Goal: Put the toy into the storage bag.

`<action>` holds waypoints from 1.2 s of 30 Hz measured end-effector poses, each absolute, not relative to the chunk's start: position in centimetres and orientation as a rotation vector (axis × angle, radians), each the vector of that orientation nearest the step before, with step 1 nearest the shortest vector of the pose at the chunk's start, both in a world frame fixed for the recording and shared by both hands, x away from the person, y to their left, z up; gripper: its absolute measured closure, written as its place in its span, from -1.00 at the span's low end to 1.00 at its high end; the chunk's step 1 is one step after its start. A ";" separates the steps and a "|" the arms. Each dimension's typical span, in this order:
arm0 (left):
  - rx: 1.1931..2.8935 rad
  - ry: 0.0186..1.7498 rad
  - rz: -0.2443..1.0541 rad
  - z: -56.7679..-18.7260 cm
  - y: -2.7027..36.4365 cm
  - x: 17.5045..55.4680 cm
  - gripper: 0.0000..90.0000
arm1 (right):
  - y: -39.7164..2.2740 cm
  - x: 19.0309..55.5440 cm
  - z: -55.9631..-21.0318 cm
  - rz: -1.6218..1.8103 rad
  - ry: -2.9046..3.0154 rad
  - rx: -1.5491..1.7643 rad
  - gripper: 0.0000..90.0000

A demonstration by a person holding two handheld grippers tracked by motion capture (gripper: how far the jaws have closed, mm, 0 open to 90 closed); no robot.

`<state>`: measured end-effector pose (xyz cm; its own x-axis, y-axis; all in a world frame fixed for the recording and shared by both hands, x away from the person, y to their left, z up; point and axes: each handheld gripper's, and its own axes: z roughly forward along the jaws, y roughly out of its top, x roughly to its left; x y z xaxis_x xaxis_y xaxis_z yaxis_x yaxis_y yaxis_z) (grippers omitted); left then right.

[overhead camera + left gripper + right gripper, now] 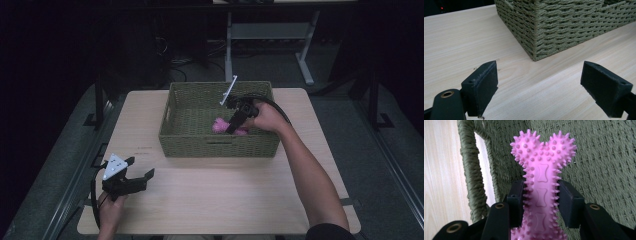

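Pads of the right gripper [541,202] pinch the shaft of a pink spiked bone toy [542,177], one pad on each side, with the knobbed end standing clear above them. In the high view that gripper [231,128] is down inside the green wicker basket [190,142], and the toy [220,125] shows low near the basket floor, toward the right half; whether it already rests on the weave or hangs just above it I cannot tell from that dim view.

The left gripper [140,167] sits near the table's front left corner, jaws spread wide with nothing between them, looking across bare table [461,37] at the basket corner [535,37].

Risks, as I judge them: the soft spikes give under the pads, so the toy could twist or slide in the grip if it is tipped. Letting go while it is still off the floor would let it bounce, and rubber bounces unpredictably. The basket rim [470,170] is close beside the gripper; pulling out at a slant could hook a jaw or the trailing cable on the weave and drag the basket, since the left gripper is not steadying it.
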<state>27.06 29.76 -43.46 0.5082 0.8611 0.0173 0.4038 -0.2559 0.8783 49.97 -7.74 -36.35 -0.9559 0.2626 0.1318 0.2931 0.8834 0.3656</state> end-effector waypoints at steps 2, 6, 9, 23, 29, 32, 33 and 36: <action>1.860 1.048 0.644 -43.5 29.8 27.1 -0.69 | -7.6 50.0 -36.5 -0.592 -2.970 -0.446 0.28; 1.860 1.048 0.645 -43.5 29.8 27.1 -0.69 | -7.5 50.0 -36.9 -0.600 -2.958 -0.451 0.26; 1.858 1.050 0.648 -43.5 29.8 27.1 -0.69 | -7.6 50.1 -37.2 -0.596 -2.952 -0.463 0.23; 1.858 1.054 0.646 -43.5 29.8 27.1 -0.69 | -8.3 49.7 -36.4 -0.674 -2.936 -0.499 0.10; 1.860 1.055 0.645 -43.5 29.8 27.1 -0.69 | -8.2 49.8 -36.8 -0.649 -2.939 -0.520 -0.02; 1.860 1.055 0.647 -43.5 29.8 27.1 -0.69 | -8.2 49.9 -36.9 -0.649 -2.937 -0.525 -0.04; 1.861 1.055 0.647 -43.5 29.8 27.1 -0.69 | -8.1 49.9 -36.9 -0.648 -2.938 -0.529 -0.06; 1.862 1.055 0.647 -43.5 29.8 27.1 -0.69 | -8.1 49.9 -36.8 -0.654 -2.941 -0.530 -0.08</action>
<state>27.06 29.80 -43.50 0.5042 0.8634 0.0184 0.4076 -0.2567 0.8763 49.91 -8.07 -36.81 -0.9367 0.3147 0.1535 0.3501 0.8488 0.3961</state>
